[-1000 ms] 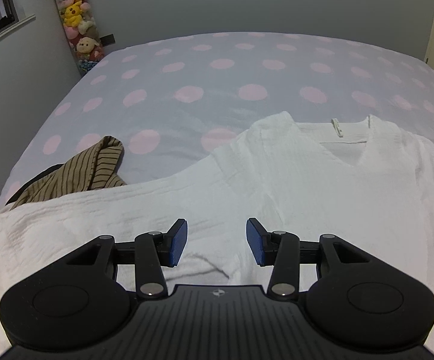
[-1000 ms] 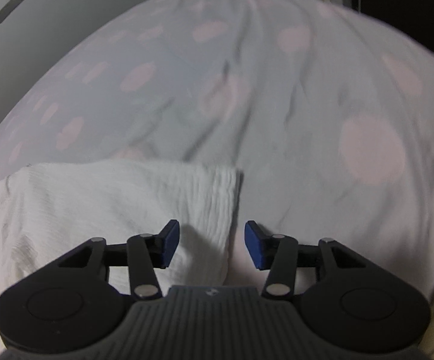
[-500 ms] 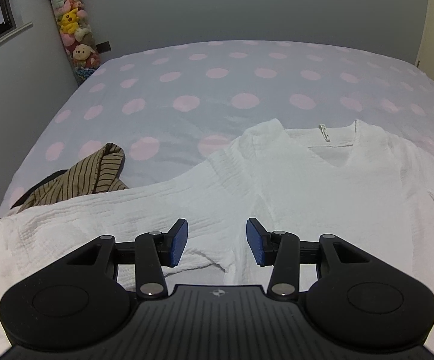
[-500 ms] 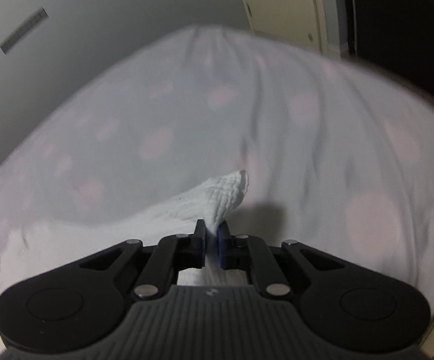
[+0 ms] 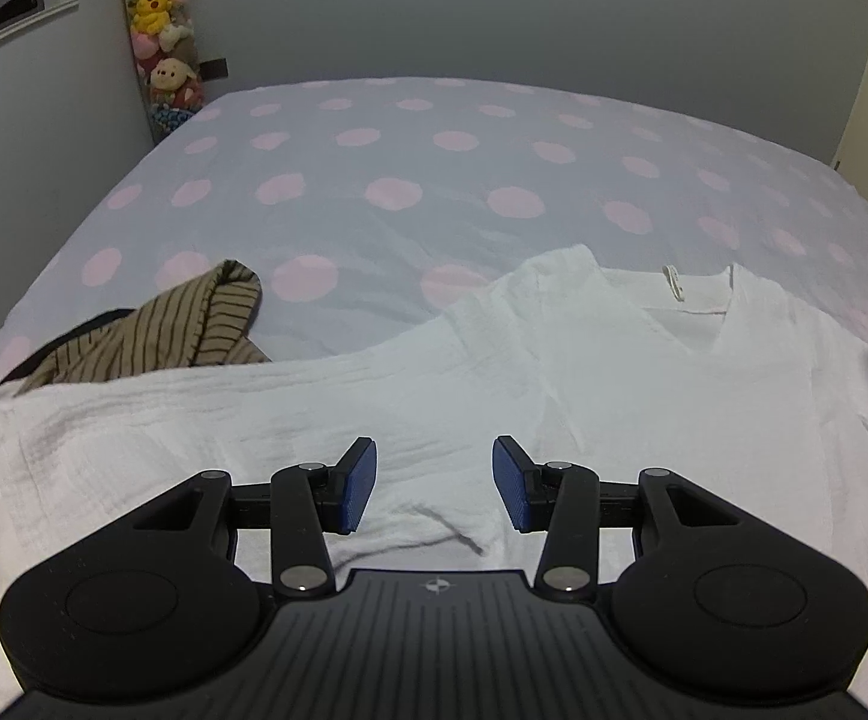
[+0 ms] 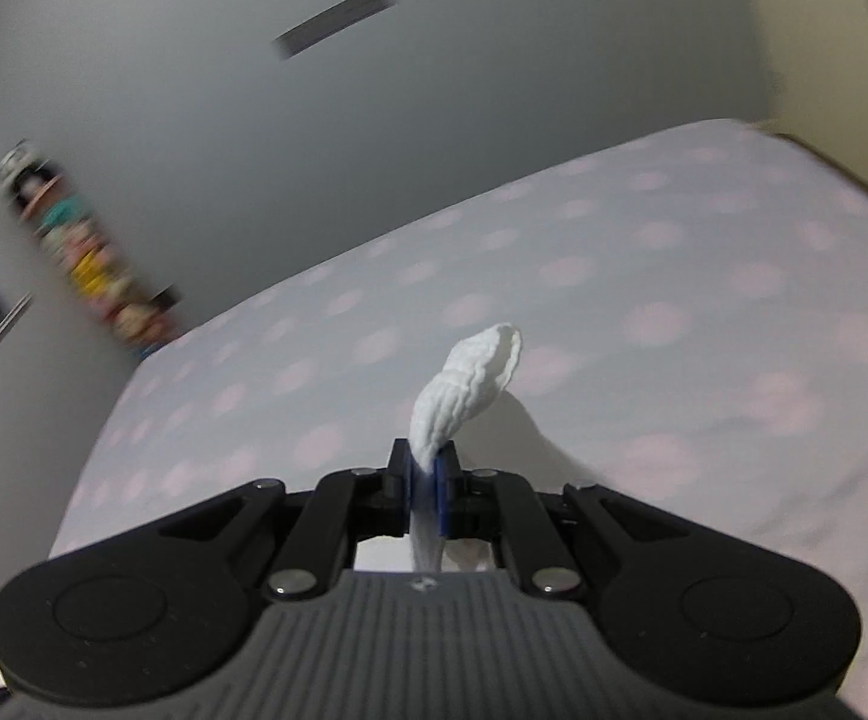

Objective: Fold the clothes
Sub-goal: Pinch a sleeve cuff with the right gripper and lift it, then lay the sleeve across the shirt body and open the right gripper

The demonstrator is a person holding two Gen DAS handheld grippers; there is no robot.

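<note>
A white crinkly cotton shirt with a V neck [image 5: 643, 372] lies spread out on the near part of a big bed with a pale blue sheet covered in pink dots [image 5: 374, 192]. Its neck, with a small tag, points to the far side. One long sleeve runs out to the left. The left gripper [image 5: 434, 483] hangs just above the shirt near that sleeve. Its two blue pads [image 5: 357, 483] are wide apart and hold nothing. The right gripper [image 6: 429, 483] is squeezed tight on a bunched bit of the same white shirt [image 6: 463, 396]. That bit sticks up past the pads and curls over, lifted off the sheet. This view is blurry. On the left side of the bed, just past the sleeve, lies a crumpled brown cloth with thin dark stripes [image 5: 164, 330]. In the far left corner, a tall stack of soft toy animals [image 5: 161, 24] stands against the grey wall [image 5: 493, 6].
</note>
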